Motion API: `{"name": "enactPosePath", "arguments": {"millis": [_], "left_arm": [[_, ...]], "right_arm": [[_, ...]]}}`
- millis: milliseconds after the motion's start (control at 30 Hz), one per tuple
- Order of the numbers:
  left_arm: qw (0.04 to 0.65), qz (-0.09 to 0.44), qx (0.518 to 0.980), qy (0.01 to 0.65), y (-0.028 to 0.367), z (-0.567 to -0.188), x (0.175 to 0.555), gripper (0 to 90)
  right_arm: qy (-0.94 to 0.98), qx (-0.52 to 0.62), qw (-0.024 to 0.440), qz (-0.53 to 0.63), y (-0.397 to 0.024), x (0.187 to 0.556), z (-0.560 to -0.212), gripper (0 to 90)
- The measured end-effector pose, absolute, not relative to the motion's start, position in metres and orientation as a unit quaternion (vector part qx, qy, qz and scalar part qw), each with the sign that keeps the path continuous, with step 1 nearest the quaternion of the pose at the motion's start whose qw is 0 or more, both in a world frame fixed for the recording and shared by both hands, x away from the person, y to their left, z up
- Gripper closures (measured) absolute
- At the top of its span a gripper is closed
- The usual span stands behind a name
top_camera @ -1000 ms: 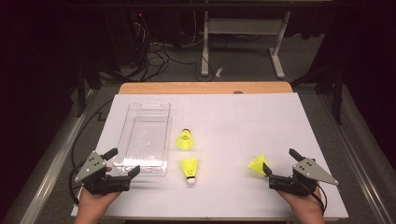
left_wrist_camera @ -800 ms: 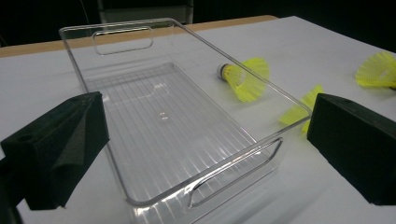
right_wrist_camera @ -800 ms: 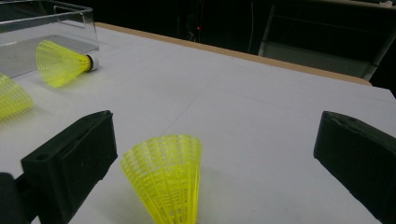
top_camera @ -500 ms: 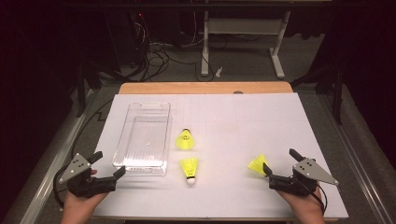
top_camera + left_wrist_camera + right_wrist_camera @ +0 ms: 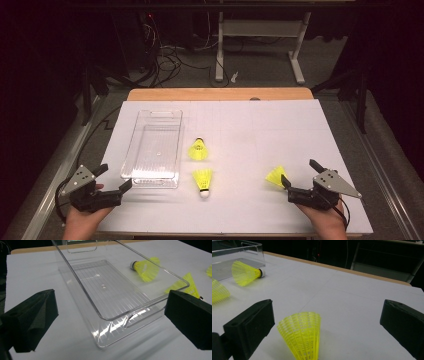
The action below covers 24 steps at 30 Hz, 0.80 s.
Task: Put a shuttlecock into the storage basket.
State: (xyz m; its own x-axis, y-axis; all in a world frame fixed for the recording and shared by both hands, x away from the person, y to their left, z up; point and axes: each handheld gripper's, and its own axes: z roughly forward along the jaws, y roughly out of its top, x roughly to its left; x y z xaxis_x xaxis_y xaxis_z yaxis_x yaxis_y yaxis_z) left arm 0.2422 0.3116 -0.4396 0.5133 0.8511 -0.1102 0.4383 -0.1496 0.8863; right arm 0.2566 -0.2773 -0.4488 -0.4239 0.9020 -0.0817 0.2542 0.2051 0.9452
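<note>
A clear plastic tray (image 5: 152, 150) lies empty on the left half of the white table. Three yellow shuttlecocks lie on the table: one (image 5: 198, 150) beside the tray, one (image 5: 203, 179) nearer me, one (image 5: 275, 176) at the right. My left gripper (image 5: 115, 176) is open at the tray's near left corner, apart from it. In the left gripper view the tray's near end (image 5: 117, 315) sits between the open jaws of the left gripper (image 5: 111, 307). My right gripper (image 5: 298, 171) is open just right of the right shuttlecock, which stands close between its jaws (image 5: 303, 335), untouched.
The white sheet (image 5: 280, 130) covers the table, with a wooden edge (image 5: 220, 94) at the far side. Beyond it are a dark floor, cables and a desk frame (image 5: 260, 45). Two other shuttlecocks (image 5: 245, 272) (image 5: 218, 292) and the tray (image 5: 237, 250) lie far left in the right gripper view.
My left gripper has drawn back to the left, away from the tray's near end, and now sits near the table's front left corner. The right gripper and the shuttlecocks have not moved.
</note>
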Motion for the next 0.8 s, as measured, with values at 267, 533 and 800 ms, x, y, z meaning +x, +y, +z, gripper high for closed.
{"name": "enactPosePath", "arguments": {"millis": [267, 533, 800], "left_arm": [[0.474, 0.199, 0.722, 0.463, 0.3169, -0.4375, 0.2417, 0.2], [0.463, 0.182, 0.73, 0.469, 0.3165, -0.439, 0.2429, 0.6], [0.441, 0.17, 0.749, 0.465, 0.3123, -0.4447, 0.2451, 0.6]], "right_arm": [[0.697, 0.413, 0.344, 0.473, -0.2776, 0.257, -0.4482, 0.1], [0.699, 0.409, 0.341, 0.478, -0.274, 0.2575, -0.4451, 0.1], [0.706, 0.401, 0.341, 0.474, -0.2695, 0.2589, -0.4399, 0.1]]}}
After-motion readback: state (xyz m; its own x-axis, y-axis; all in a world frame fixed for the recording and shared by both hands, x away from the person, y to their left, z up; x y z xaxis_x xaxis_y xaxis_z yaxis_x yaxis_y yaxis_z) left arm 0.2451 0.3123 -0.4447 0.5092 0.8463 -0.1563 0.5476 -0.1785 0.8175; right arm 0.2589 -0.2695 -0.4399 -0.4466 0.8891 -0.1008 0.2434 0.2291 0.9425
